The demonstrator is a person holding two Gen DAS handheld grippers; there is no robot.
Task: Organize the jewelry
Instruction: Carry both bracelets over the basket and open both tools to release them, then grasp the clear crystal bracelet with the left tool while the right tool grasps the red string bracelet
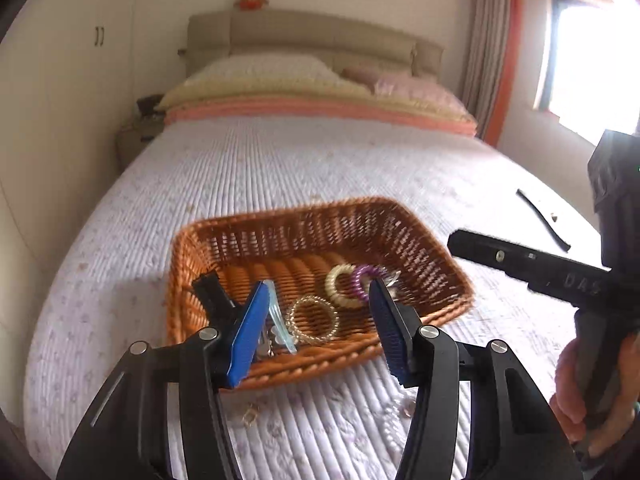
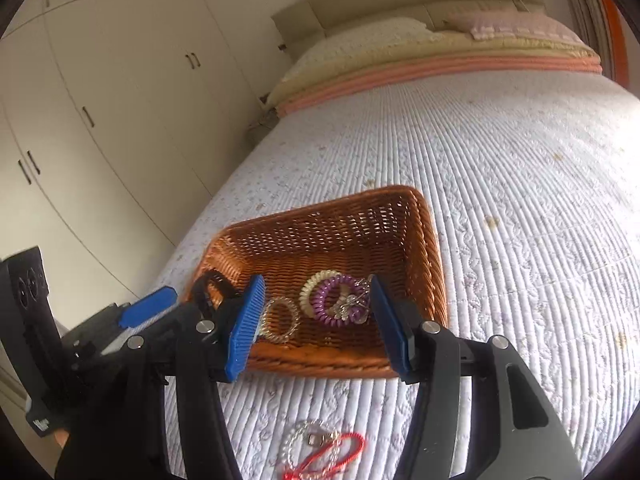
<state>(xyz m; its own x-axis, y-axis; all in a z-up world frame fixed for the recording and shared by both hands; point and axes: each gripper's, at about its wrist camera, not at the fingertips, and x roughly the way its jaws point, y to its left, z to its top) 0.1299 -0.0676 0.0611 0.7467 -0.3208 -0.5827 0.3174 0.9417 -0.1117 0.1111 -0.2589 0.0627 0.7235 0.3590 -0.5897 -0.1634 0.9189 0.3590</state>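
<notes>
Both the left gripper (image 1: 316, 322) and right gripper (image 2: 318, 322) hang wide open, empty, over the woven wicker basket (image 2: 434, 256) (ridged spiral hair ties (image 2: 332, 298) inside) on the quilted bedspread (image 2: 500, 160).

Woven wicker basket (image 2: 434, 268) on ribbed quilted cloth bedspread (image 2: 500, 168); glossy coiled plastic hair ties (image 2: 334, 296); matt ridged blue pads (image 2: 248, 316).
</notes>
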